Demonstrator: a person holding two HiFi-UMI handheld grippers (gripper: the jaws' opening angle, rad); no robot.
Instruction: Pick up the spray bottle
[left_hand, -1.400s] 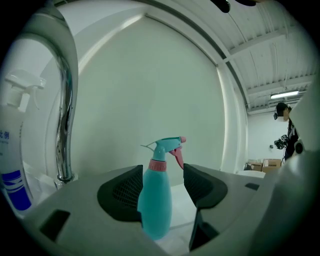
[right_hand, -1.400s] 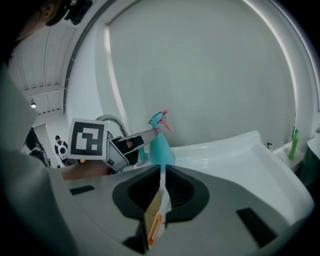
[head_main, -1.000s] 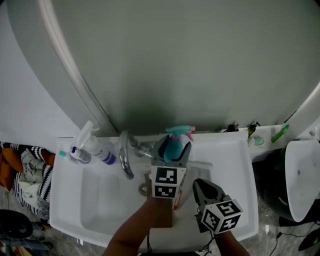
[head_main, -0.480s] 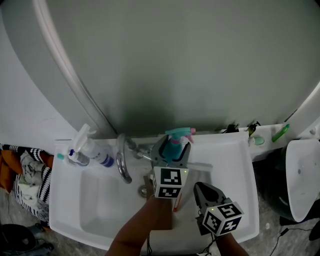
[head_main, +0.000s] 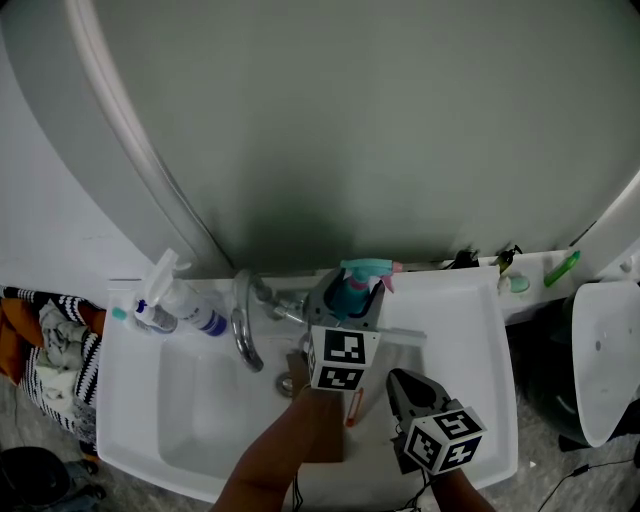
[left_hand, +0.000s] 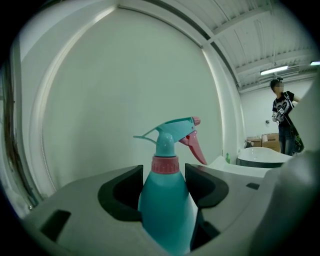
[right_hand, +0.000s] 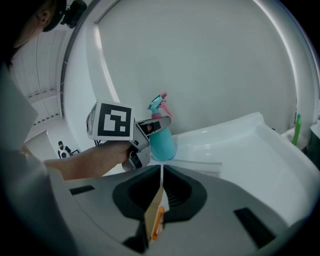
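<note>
A teal spray bottle (head_main: 352, 292) with a pink collar and trigger stands upright on the back ledge of the white sink (head_main: 455, 320). My left gripper (head_main: 345, 302) reaches level toward it, one jaw on each side of the bottle's body. In the left gripper view the bottle (left_hand: 165, 205) fills the gap of the left gripper (left_hand: 164, 181); the jaws are closing and both touch its sides. The right gripper view shows the bottle (right_hand: 162, 142) in that grip. My right gripper (head_main: 402, 388) hangs over the sink's front right, shut on a thin tan card (right_hand: 152, 210) with an orange piece.
A chrome tap (head_main: 243, 322) curves over the basin left of the bottle. A white pump bottle (head_main: 185, 297) lies at the back left corner. A green toothbrush (head_main: 560, 267) sits on the right ledge. A large mirror rises behind. A person (left_hand: 283, 117) stands far off.
The bottle's spray head has shifted slightly right in the head view, with the left gripper nudged up against it. The right gripper has stayed in place.
</note>
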